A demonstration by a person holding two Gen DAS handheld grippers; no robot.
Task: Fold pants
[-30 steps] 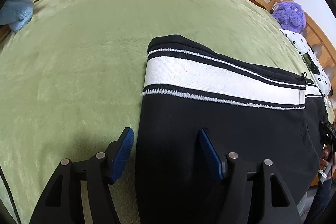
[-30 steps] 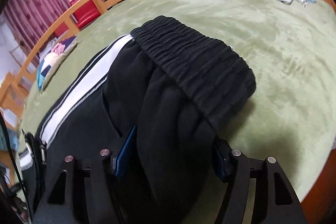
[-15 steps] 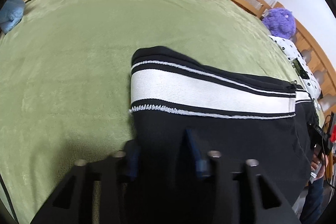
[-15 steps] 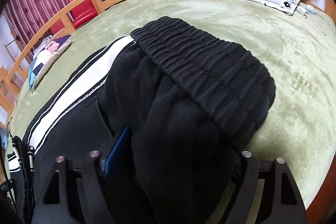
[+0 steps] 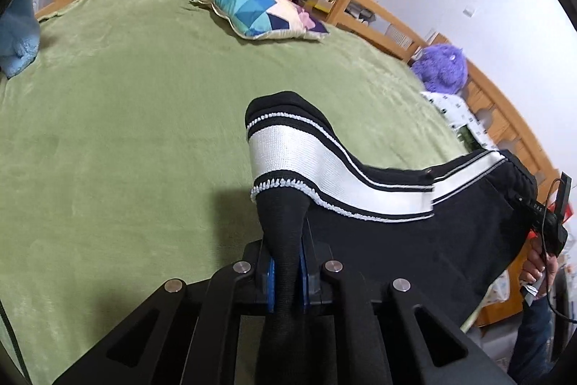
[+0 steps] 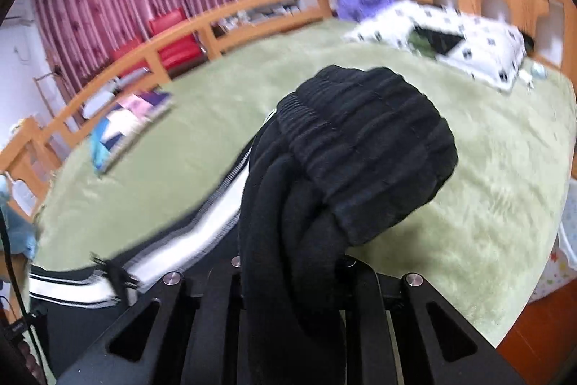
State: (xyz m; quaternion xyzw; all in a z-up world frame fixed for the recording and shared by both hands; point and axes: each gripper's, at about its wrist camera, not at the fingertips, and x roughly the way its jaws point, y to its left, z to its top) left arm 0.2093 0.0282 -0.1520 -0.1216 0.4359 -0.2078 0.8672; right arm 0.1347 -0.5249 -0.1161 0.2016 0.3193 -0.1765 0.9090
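While the left tool (image 5: 286, 271) pinches the pants (image 5: 396, 226) leg, the right tool (image 6: 290, 267) clamps their waistband.

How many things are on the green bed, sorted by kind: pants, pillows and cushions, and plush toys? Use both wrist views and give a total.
Pants: 1, the black pants with a white stripe, held by the left gripper and right gripper.
Pillows and cushions: 2, the geometric cushion and the black-and-white patterned pillow.
Plush toys: 2, the purple plush and the blue plush.
Total: 5
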